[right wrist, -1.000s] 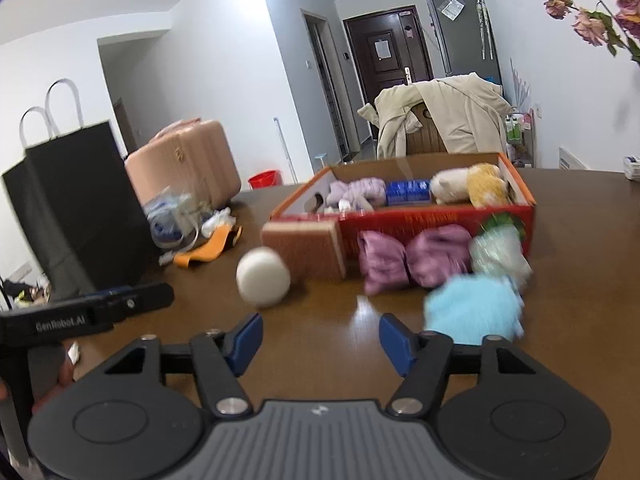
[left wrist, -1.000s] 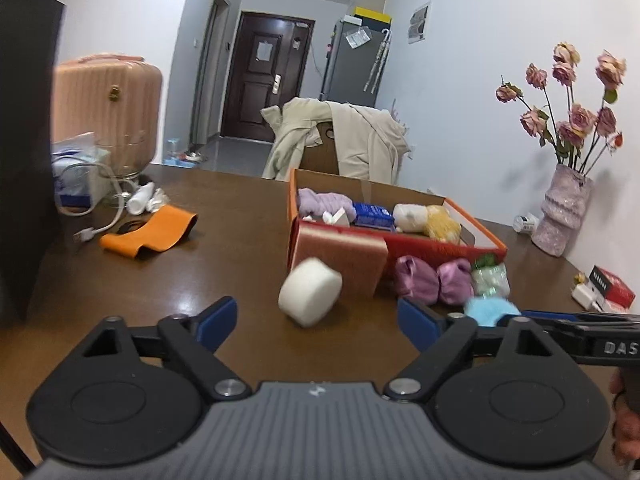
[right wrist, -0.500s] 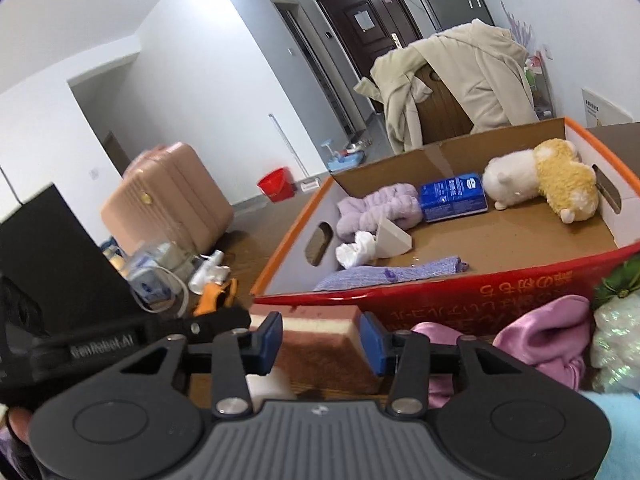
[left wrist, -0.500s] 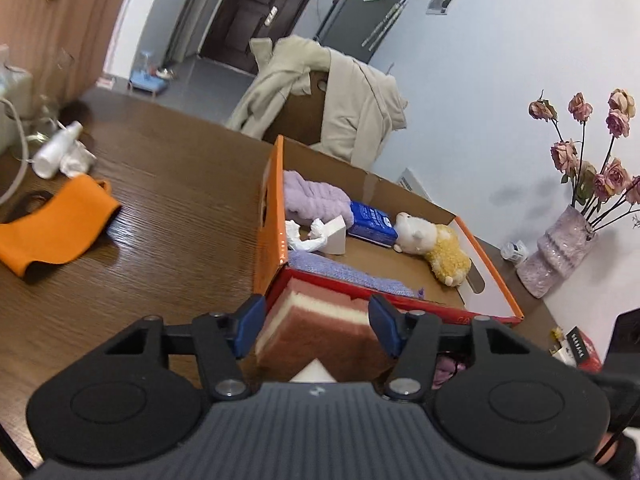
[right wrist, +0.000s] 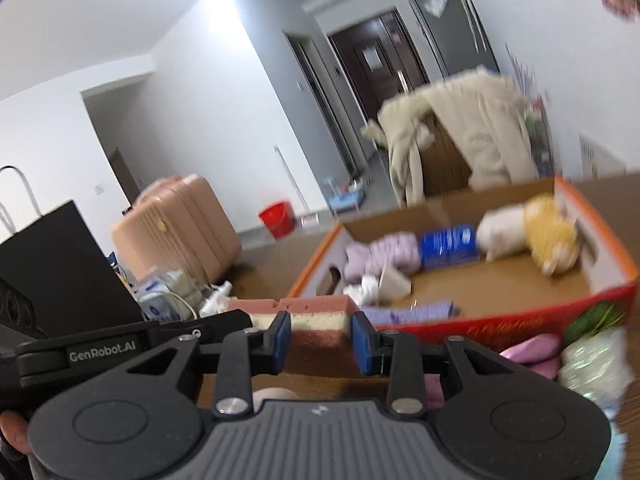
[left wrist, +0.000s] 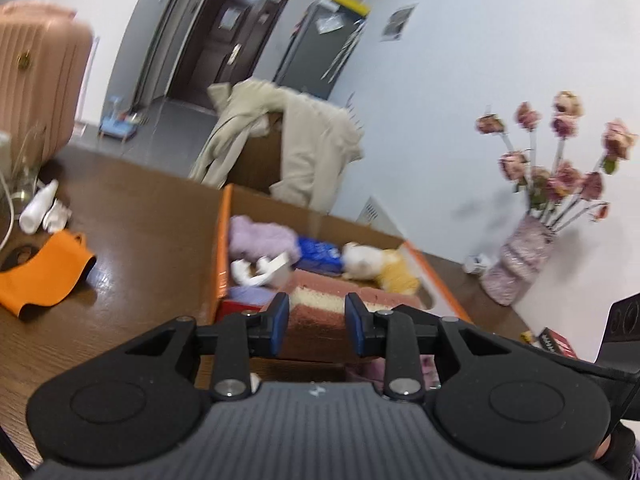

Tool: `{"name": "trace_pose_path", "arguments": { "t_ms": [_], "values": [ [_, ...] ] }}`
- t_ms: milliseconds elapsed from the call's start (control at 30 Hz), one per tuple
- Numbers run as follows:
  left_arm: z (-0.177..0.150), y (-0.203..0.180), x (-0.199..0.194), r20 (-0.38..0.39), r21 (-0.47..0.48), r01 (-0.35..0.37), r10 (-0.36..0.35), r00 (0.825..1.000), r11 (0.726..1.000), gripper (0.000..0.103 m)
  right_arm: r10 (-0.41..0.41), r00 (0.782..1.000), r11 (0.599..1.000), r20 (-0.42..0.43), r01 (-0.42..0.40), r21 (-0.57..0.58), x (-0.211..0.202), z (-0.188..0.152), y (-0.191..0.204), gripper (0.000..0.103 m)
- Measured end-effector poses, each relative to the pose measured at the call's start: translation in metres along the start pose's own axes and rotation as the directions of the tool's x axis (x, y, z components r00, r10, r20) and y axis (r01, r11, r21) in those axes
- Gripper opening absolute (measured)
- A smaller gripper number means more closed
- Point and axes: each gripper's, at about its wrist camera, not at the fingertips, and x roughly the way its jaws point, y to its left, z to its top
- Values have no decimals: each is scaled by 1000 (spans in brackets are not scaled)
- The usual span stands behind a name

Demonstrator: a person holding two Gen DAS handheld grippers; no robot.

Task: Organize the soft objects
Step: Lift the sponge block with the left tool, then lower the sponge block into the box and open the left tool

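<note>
A layered brown, cream and pink sponge block [left wrist: 316, 316] [right wrist: 316, 330] is held up at the near rim of the orange cardboard box [left wrist: 222, 240] [right wrist: 600, 224]. My left gripper [left wrist: 316, 322] and my right gripper [right wrist: 320, 338] are both shut on it, side by side. The box holds a lilac cloth [left wrist: 260, 236] [right wrist: 384, 254], a blue pack [left wrist: 320, 252] [right wrist: 448, 246], a white and yellow plush [left wrist: 376, 266] [right wrist: 528, 232] and a purple cloth [right wrist: 412, 313]. The white foam roll [right wrist: 276, 394] lies below the grippers, mostly hidden.
Pink satin pieces [right wrist: 532, 354] and a pale green puff [right wrist: 592, 364] lie in front of the box. An orange band [left wrist: 44, 280], a pink suitcase [right wrist: 180, 232], a black bag [right wrist: 60, 272] and a vase of roses [left wrist: 520, 264] stand around the wooden table [left wrist: 140, 208].
Both grippers closed in from wide open and took hold of the sponge block, then lifted it up to the level of the box rim. The white roll dropped below view.
</note>
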Motion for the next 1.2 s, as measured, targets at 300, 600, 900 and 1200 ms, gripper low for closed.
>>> {"name": "trace_pose_path", "arguments": {
  "t_ms": [300, 600, 900, 1200],
  "values": [
    [-44, -32, -20, -46, -16, 67, -68, 997, 998, 31, -36, 999, 999, -13, 36, 4, -54, -24, -15, 31],
    [-68, -46, -27, -55, 11, 59, -58, 997, 998, 31, -32, 999, 999, -19, 33, 20, -73, -49, -26, 31],
    [-36, -76, -28, 11, 85, 78, -79, 997, 993, 31, -31, 997, 999, 67, 32, -12, -91, -15, -28, 31],
    [27, -75, 46, -12, 120, 94, -93, 996, 988, 31, -34, 998, 999, 59, 34, -6, -33, 54, -66, 31]
  ]
}}
